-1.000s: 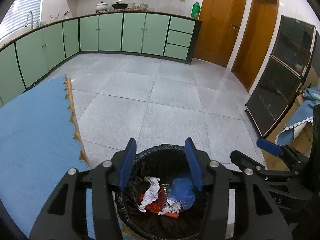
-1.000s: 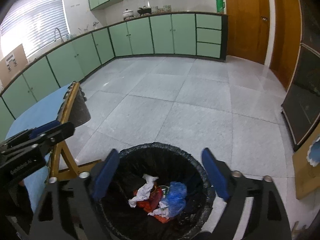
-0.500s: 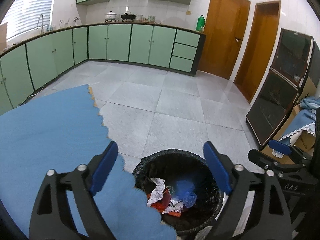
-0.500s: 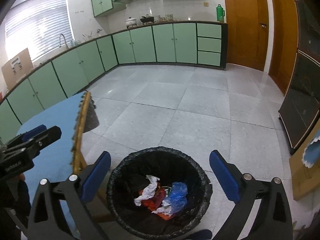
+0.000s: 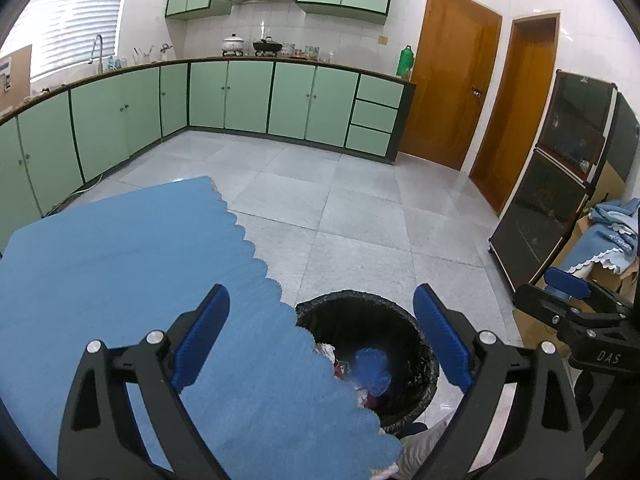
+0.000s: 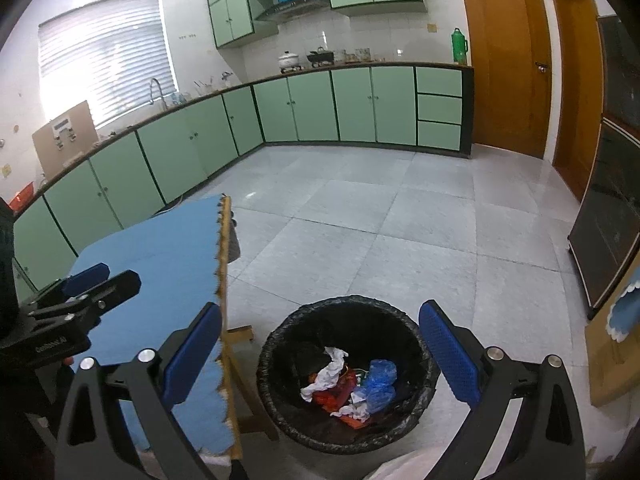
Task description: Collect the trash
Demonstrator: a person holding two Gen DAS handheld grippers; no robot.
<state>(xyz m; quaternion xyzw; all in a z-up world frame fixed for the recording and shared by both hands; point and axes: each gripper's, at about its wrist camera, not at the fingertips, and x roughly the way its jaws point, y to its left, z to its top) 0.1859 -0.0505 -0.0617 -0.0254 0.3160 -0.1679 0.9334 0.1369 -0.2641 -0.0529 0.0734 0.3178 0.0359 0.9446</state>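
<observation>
On the tiled floor, at the near centre of the scene, stands a round trash bin lined with a black bag. Inside the bin lie a crumpled white paper, a red wrapper and a blue plastic bag, touching one another at the bottom. To the left of the bin, a counter covered by a blue scalloped cloth overlaps the bin's left rim in the left wrist view. The left hand-held gripper is above the cloth edge and the bin; its jaws are opening, spread wide, with nothing between the blue pads. The right hand-held gripper is above the bin with its jaws at full spread, also empty. At the far side, green cabinets line the wall, and two wooden doors stand at the far right.
</observation>
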